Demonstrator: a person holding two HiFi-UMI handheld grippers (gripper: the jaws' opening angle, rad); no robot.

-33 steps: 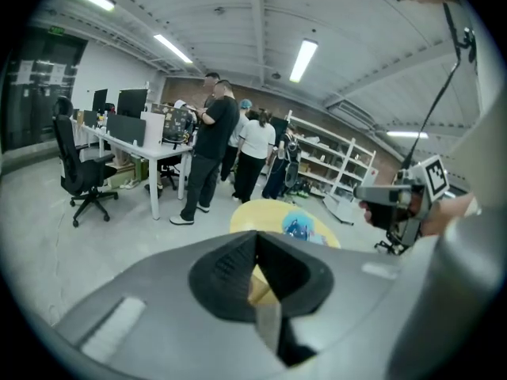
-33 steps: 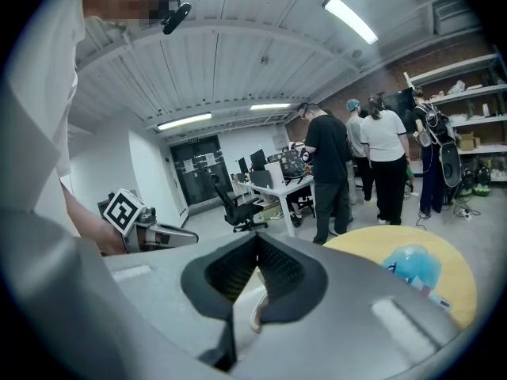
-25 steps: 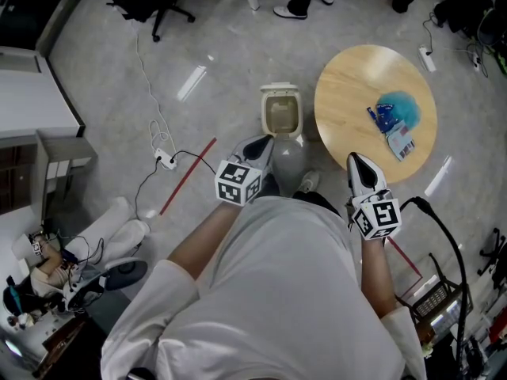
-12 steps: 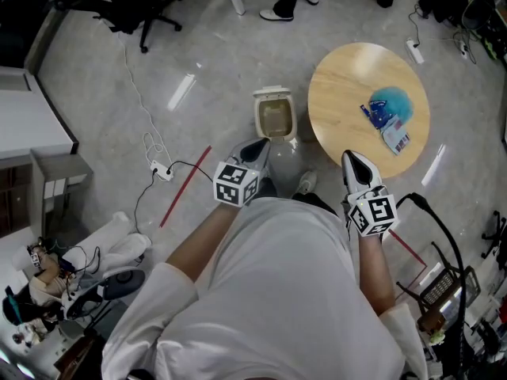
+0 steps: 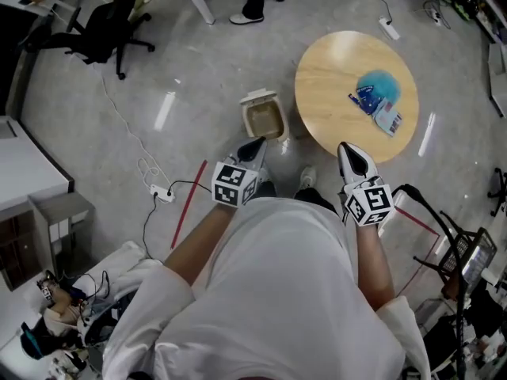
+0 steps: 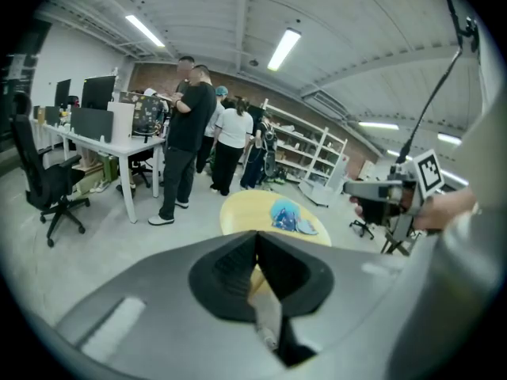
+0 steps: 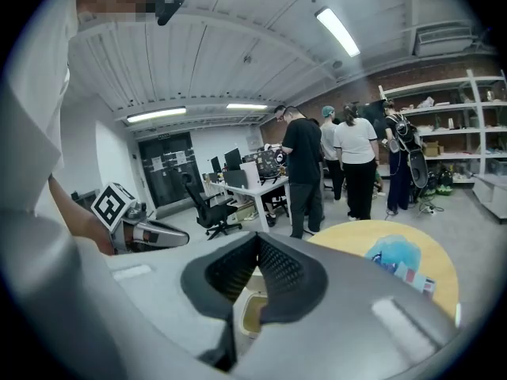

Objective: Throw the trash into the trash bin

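A round wooden table (image 5: 333,77) carries the trash: a crumpled light-blue wad (image 5: 380,84), a dark-blue wrapper (image 5: 364,101) and a white packet (image 5: 389,120). Left of the table, on the floor, stands a small beige trash bin (image 5: 264,118) with its lid up. My left gripper (image 5: 257,146) hovers just short of the bin, shut and empty. Near the table's front edge my right gripper (image 5: 347,152) is also shut and empty. The left gripper view shows the shut left gripper (image 6: 255,234) aimed at the table (image 6: 245,212). Below the shut right gripper (image 7: 258,237) the bin (image 7: 252,313) shows.
Several people stand at white desks beyond the table (image 7: 348,165). An office chair (image 5: 99,30) is at the far left. A white cable and power strip (image 5: 162,193) and red tape (image 5: 188,204) lie on the floor to my left. A black wire cart (image 5: 467,264) stands at the right.
The head view has swung, so the table and bin now sit further left and higher in the picture. Both grippers stay shut and empty in front of the body.
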